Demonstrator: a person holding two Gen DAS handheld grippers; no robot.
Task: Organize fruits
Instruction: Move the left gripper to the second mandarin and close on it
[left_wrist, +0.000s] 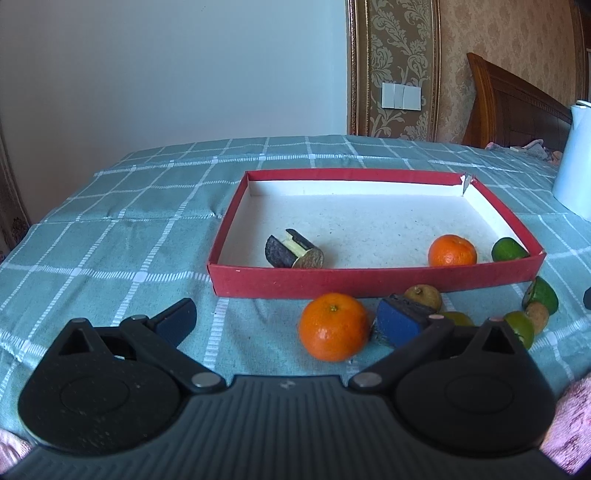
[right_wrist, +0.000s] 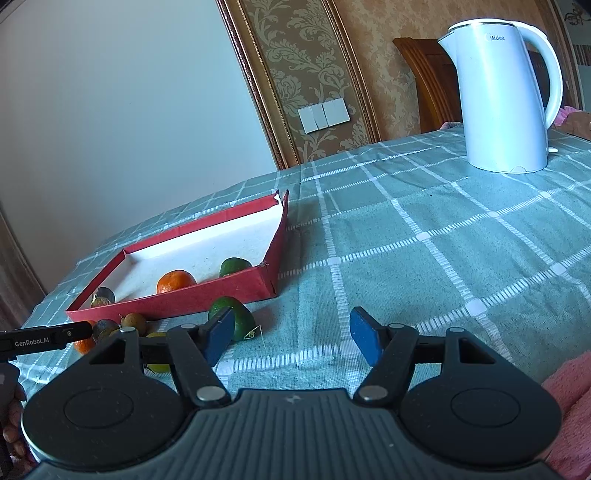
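A red shallow box lies on the checked cloth. It holds a dark sugarcane piece, an orange and a green lime. In front of the box a second orange rests on the cloth between the fingers of my left gripper, which is open, its pads clear of the fruit. My right gripper is open over bare cloth with nothing between its fingers. Just behind its left finger sits a green lime.
Outside the box lie a brown longan, more limes and another small brown fruit. A white kettle stands far right. The left gripper's black finger shows low on the left. A wooden chair back rises behind.
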